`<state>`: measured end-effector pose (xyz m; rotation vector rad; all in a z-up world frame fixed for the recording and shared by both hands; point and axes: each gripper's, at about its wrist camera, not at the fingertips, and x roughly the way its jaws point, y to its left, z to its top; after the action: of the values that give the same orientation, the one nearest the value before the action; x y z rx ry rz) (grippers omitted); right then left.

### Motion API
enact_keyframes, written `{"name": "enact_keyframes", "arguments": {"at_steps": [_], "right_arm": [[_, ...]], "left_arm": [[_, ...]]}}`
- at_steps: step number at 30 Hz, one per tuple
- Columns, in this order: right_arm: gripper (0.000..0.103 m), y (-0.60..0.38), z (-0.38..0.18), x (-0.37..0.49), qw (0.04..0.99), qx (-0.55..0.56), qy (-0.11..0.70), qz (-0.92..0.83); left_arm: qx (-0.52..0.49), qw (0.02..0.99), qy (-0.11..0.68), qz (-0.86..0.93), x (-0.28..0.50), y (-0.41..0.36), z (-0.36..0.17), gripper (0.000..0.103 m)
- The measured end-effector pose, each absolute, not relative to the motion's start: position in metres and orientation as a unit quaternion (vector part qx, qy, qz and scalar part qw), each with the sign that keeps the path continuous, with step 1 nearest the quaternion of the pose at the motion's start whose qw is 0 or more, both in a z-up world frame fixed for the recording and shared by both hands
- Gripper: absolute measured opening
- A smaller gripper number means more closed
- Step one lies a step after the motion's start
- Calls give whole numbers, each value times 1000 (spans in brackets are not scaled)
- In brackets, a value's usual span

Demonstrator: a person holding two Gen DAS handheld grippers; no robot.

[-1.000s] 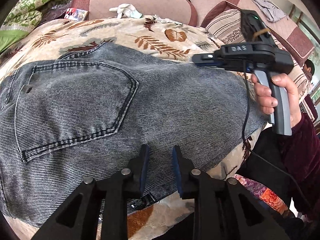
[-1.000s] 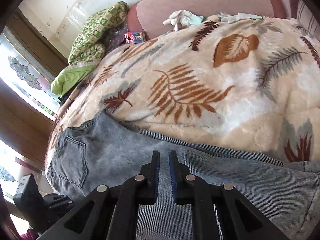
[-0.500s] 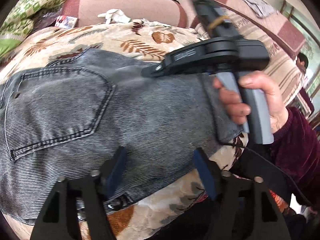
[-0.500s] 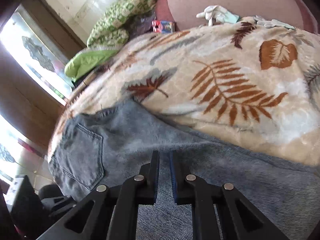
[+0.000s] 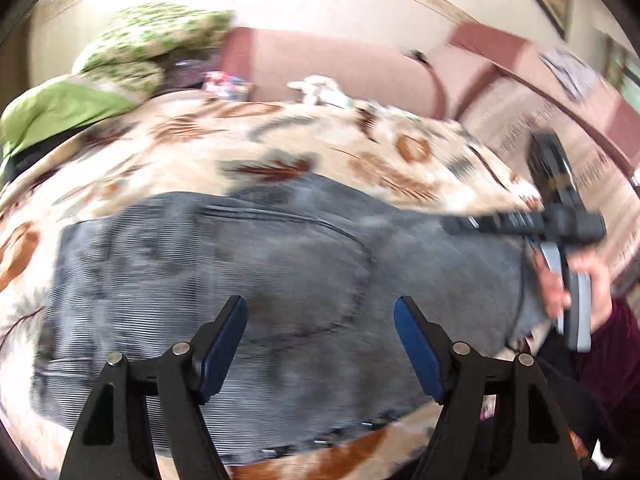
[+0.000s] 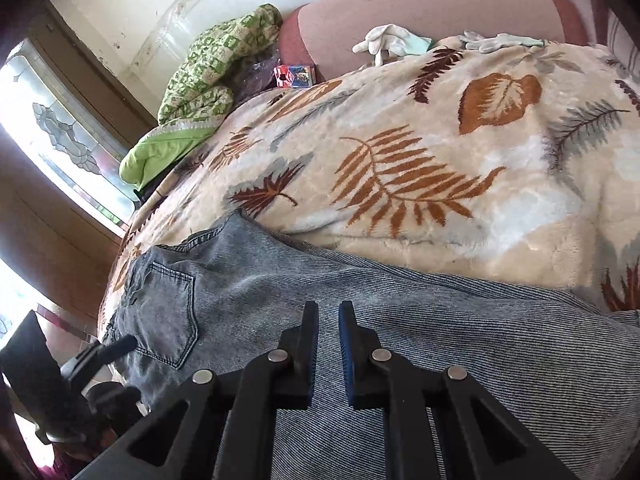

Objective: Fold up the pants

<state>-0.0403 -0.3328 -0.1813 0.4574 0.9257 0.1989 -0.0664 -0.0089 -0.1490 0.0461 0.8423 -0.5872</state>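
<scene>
Grey-blue jeans (image 5: 280, 260) lie folded lengthwise on a leaf-patterned blanket (image 5: 200, 148), a back pocket (image 6: 164, 312) facing up. My left gripper (image 5: 320, 308) is open, its blue pads wide apart above the seat of the jeans and holding nothing. The left wrist view is blurred by motion. My right gripper (image 6: 328, 312) is shut, with only a narrow slit between its pads and no cloth seen in it, over the jeans (image 6: 440, 340) leg. In the left wrist view the right gripper (image 5: 452, 222) hangs at the right end of the jeans, held by a hand (image 5: 556, 292).
The blanket (image 6: 440, 160) covers a pink sofa (image 6: 420, 8). A green quilt (image 6: 208, 80), a small printed box (image 6: 294, 76) and white gloves (image 6: 384, 42) lie along its back. A window (image 6: 52, 148) is at the left. A maroon sleeve (image 5: 612, 344) is at the right.
My left gripper's jaws went from nearly shut to wide open, and it lifted and drew back from the jeans. The right gripper swung over the jeans, then back to the right.
</scene>
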Motion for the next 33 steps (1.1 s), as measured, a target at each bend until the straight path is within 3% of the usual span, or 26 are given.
{"name": "enact_keyframes", "arguments": {"at_steps": [5,16,25,33], "right_arm": [[14,-295,-187,-34,860,184,455,141],[13,-260,-200,-33,856,160,461,171],[14,-229,-162,13,857,170,444,200],[13,-144,-180,88,812,124,534,201]], "left_arm": [[-4,885,421,-199,-38,29,-155,77],[88,881,441,-150,-44,25,-183,77],[85,876,443,-171,-57,29,-186,78],[87,876,434,-190,-62,33,-189,78]]}}
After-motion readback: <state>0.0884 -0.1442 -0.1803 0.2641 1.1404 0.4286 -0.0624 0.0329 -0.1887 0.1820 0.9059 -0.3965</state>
